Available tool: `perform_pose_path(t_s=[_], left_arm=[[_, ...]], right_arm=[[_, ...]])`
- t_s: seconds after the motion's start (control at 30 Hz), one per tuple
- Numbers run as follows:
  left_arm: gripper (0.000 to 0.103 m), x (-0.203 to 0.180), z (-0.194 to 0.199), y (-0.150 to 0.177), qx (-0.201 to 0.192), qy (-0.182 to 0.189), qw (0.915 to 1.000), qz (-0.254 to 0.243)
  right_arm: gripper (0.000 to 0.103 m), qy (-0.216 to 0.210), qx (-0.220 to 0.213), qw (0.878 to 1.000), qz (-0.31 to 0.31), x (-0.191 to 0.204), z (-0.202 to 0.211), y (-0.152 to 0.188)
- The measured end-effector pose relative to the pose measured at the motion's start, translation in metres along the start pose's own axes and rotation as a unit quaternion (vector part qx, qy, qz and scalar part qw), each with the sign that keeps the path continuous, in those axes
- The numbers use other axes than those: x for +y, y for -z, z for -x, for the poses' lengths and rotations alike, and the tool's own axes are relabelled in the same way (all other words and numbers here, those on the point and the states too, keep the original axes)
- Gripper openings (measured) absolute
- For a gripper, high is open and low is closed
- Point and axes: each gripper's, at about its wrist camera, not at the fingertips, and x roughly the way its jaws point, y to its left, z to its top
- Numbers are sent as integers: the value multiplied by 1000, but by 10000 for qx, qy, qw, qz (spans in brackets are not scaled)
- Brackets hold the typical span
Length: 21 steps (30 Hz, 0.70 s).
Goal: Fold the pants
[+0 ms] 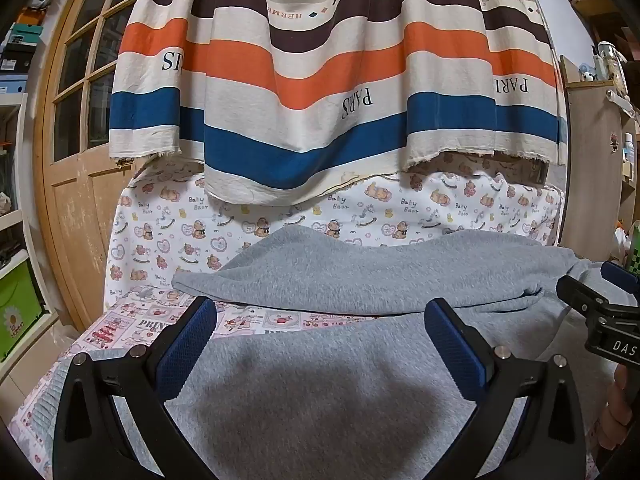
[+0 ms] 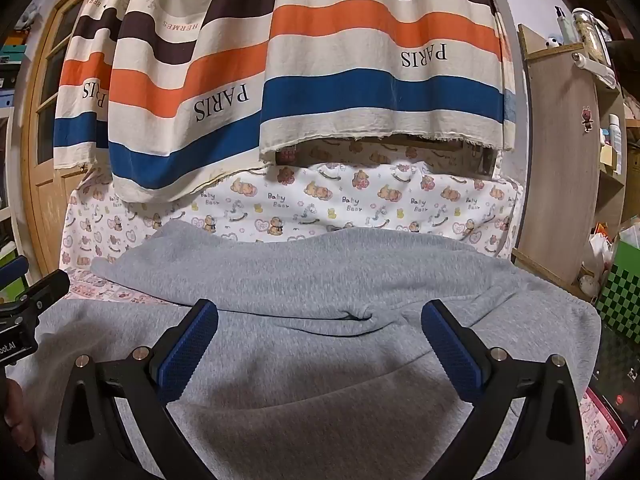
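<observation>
Grey pants [image 1: 340,280] spread on the printed bed cover [image 1: 168,240].
Left gripper [image 1: 320,316] and right gripper [image 2: 320,316] — both wide open, empty — hover over the cloth, side by side.

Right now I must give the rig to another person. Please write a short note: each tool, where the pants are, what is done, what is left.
Left tool: open, holding nothing, above the near leg of the pants.
Right tool: open, holding nothing, above the crotch area.
Grey pants: spread flat on the printed sheet, legs running to the left, one leg farther back, one nearer, waist end at the right.
Done: the pants are laid out; no fold is visible yet.
Left: probably bring one leg over the other, then fold along the length.
</observation>
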Motion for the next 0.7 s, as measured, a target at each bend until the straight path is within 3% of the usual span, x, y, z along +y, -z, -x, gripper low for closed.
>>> perform_pose_path(t_s=[0.7], left_arm=[[103,0,0,0,-2,0,10000,2]], right_arm=[[102,-2,35,10000,0,0,0,0]])
